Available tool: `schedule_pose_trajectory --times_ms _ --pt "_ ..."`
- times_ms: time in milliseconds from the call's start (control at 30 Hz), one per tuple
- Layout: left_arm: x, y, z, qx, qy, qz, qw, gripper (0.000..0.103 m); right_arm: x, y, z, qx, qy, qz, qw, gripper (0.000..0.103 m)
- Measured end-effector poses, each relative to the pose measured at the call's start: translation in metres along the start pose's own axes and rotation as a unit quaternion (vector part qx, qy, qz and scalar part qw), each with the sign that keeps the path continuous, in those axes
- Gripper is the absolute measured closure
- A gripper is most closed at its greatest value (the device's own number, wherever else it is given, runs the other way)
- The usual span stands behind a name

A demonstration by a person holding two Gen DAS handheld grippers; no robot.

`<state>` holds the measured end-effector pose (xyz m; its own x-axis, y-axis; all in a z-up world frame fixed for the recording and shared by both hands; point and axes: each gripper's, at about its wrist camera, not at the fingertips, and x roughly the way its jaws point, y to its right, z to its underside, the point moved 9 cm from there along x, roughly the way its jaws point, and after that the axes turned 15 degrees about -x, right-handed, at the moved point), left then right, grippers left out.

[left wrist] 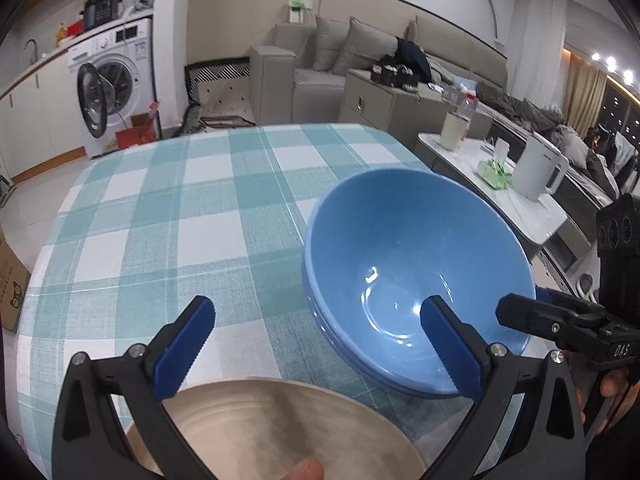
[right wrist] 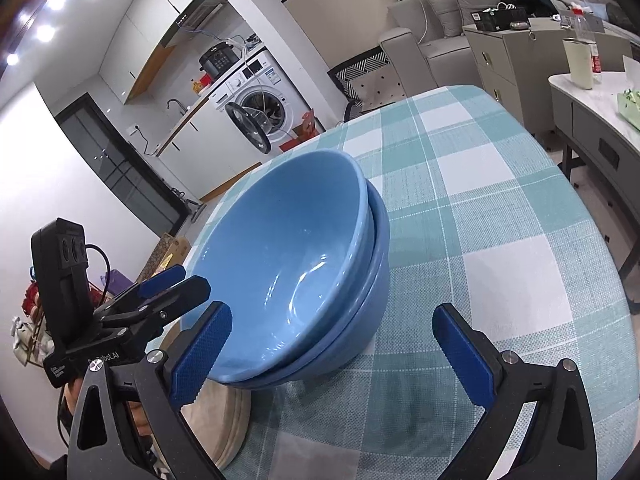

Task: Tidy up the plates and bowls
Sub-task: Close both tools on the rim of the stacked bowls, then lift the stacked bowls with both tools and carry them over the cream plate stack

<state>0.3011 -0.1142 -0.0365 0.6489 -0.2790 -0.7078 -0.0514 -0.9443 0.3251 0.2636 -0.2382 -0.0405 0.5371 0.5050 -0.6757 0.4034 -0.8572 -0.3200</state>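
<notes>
Two blue bowls (right wrist: 288, 272) nested, top one tilted, on the checked tablecloth (left wrist: 160, 220) — beside the beige plate (left wrist: 272, 428) (presumably sorted by kind). Left gripper (left wrist: 320, 344) spread wide over the plate; right gripper (right wrist: 332, 352) likewise agape, clamping nothing — apparently just released.

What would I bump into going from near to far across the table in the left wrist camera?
Beige plate → stacked blue bowls → bare checked tablecloth up to the table's far edge. The open left tongs hang over the plate.
</notes>
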Motion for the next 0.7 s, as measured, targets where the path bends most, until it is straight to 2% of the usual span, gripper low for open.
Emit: schedule_pose_trajectory --times_ms 200,367,433,633,700 --pt "0.009 -0.004 0.005 -0.017 -0.032 -0.003 0.9994 0.000 0.005 0.001 0.001 0.003 -0.001 0.001 1.000 0.002" --pt "0.011 -0.001 0.006 -0.010 -0.029 0.004 0.9995 0.002 0.007 0.001 0.003 0.000 -0.003 0.000 1.000 0.008" --pt "0.011 0.002 0.007 -0.004 -0.027 0.005 0.9996 0.002 0.009 0.000 0.003 -0.002 -0.005 0.003 1.000 0.015" --pt "0.012 0.012 0.012 0.003 -0.034 0.020 0.9992 0.019 0.009 -0.005 0.003 -0.010 -0.003 0.001 1.000 0.023" --pt "0.011 0.016 0.013 0.007 -0.037 0.026 0.9990 0.029 0.009 -0.007 0.002 -0.014 -0.001 0.001 1.000 0.026"
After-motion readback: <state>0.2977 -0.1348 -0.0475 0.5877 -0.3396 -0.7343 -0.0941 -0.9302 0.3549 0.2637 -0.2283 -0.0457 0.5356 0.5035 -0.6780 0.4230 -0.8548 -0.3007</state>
